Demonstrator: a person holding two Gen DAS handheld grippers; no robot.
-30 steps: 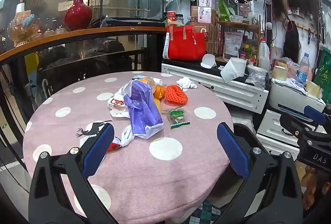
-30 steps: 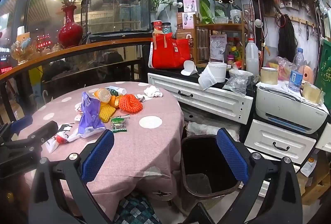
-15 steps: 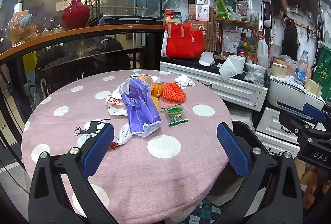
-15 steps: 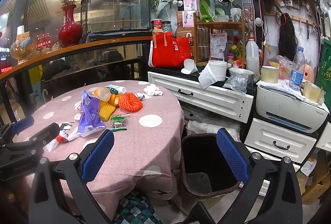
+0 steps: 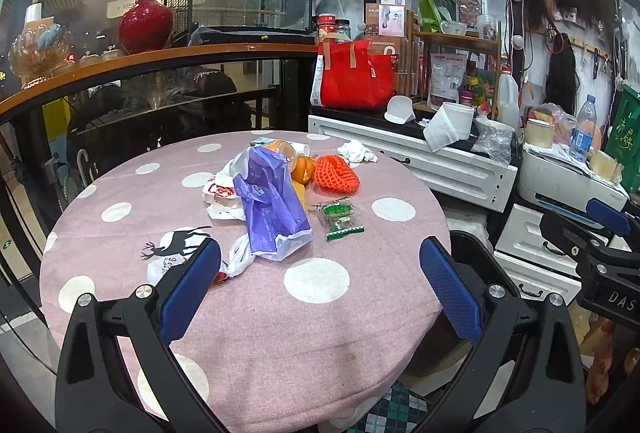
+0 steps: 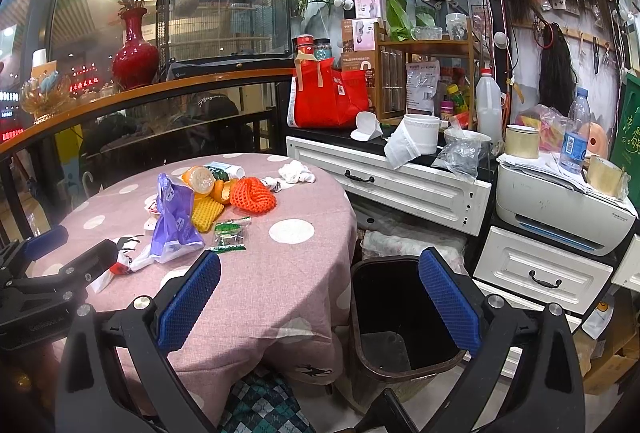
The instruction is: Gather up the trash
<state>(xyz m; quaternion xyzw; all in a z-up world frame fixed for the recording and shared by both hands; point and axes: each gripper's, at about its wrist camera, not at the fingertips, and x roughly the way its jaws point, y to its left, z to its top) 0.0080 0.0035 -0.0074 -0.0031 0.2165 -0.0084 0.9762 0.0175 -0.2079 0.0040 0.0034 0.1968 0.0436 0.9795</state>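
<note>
a: left gripper [image 5: 320,285] spread wide, blue pads [image 5: 188,289] bare, nothing between them. it hangs over the near edge of the round table [image 5: 120,173], clear of the cloth.

b: right gripper [image 6: 320,297]?

a: wide too, empty. off the table's edge, above the black bin [image 6: 400,329] on the floor.

b: trash?

a: heaped mid-table, about 12 o'clock from the left gripper. purple plastic bag [image 5: 268,205] on top, white wrapper [image 5: 172,261] just past the left pad at 10 o'clock, green sachet [image 5: 340,217] at 1 o'clock, orange net [image 5: 336,175] and crumpled tissue [image 5: 356,153] beyond.

b: advice?

a: my guess is take the nearest loose piece first. come low, straddle the wrapper, pinch plastic only, not cloth. the bag looks limp, so grip it at a bunched fold. bin sits at 3 o'clock, a short carry.
</note>
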